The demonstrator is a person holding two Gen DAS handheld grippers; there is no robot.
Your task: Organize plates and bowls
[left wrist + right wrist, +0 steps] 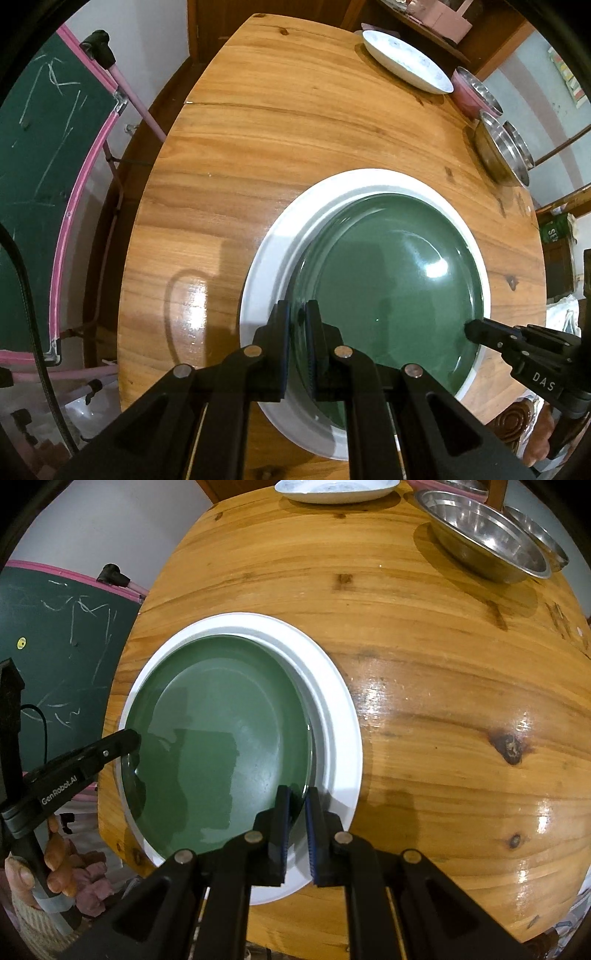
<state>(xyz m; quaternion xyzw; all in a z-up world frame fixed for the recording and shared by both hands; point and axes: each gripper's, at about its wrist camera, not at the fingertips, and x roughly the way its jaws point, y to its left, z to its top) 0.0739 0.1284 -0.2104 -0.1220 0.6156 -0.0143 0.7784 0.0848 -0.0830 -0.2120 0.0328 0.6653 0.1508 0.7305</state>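
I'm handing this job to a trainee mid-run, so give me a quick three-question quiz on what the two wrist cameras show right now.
1. True or false: the green plate sits inside the large white plate.
2. Which claws are clamped on the green plate's rim? A) left claw only B) right claw only C) both
3. Fill in: the steel bowls stand at the far edge of the wooden ____, near a white patterned dish.

Key: 1 true; 2 C, one on each side of the rim; 3 table.
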